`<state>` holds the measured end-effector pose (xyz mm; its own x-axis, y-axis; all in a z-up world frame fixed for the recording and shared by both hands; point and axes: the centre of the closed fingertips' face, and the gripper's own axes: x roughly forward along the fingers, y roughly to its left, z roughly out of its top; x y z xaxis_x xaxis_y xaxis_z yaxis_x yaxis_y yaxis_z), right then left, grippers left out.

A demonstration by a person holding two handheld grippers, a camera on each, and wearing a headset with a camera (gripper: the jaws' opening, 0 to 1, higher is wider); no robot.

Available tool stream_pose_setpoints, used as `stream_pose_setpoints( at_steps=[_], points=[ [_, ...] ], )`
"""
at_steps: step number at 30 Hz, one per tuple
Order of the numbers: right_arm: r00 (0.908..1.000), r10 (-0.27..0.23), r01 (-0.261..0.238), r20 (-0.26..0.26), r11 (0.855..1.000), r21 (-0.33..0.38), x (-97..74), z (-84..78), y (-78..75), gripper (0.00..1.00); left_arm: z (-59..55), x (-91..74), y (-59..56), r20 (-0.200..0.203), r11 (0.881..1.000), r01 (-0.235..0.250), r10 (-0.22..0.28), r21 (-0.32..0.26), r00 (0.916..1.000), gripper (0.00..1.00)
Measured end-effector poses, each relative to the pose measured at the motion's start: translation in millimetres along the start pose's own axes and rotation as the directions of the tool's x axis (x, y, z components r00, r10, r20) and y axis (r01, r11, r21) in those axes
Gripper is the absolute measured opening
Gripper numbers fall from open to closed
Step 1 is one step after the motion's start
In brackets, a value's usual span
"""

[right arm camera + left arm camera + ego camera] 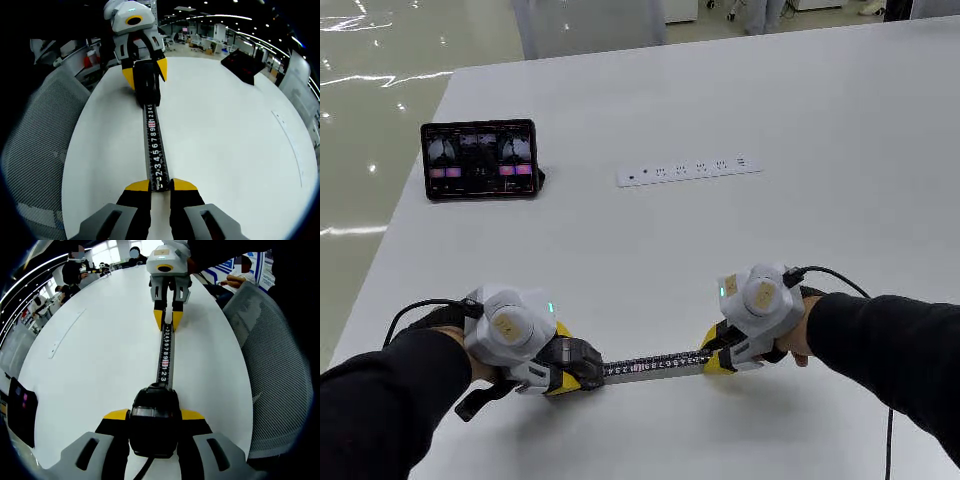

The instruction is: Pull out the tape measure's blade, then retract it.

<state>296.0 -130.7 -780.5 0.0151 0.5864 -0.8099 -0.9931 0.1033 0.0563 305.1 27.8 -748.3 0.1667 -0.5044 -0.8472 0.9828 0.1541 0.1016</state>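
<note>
White tabletop (pixel 670 110) in an open hall with a glossy floor; a dark tablet with a lit screen (pixel 480 160) stands toward the left edge and a white power strip (pixel 688 170) lies flat nearer the middle. Task item: a black tape measure case (pixel 578 360) sits close to the near edge, clamped across its body by the left tongs (pixel 154 415), whose yellow-tipped jaws bear on either side of it. Its dark blade with white numerals (pixel 655 365) runs out flat on the surface, roughly along the near edge, to the right tongs (pixel 160 186), which are clenched on the blade's free end. The two tongs face one another along the blade, with the case at one end and the pinched tip at the other. Assessment: the pull-out step is in hand, with a short length drawn so far. The next move calls for the right tongs to travel straight away from the case, in line with the blade, without loosening. Retraction should then be fed back under restraint, as a spring-loaded blade is likely to snap home if released outright.
</note>
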Motion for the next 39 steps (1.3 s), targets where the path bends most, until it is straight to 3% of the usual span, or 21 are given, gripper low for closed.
stream_pose_setpoints(
  at_steps=[39],
  points=[
    [0.9993, -0.023, 0.024, -0.028, 0.999, 0.036, -32.1, -41.0, -4.9, 0.1, 0.2, 0.4, 0.3, -0.01, 1.0, 0.004, -0.004, 0.005, 0.9999, 0.31]
  ],
)
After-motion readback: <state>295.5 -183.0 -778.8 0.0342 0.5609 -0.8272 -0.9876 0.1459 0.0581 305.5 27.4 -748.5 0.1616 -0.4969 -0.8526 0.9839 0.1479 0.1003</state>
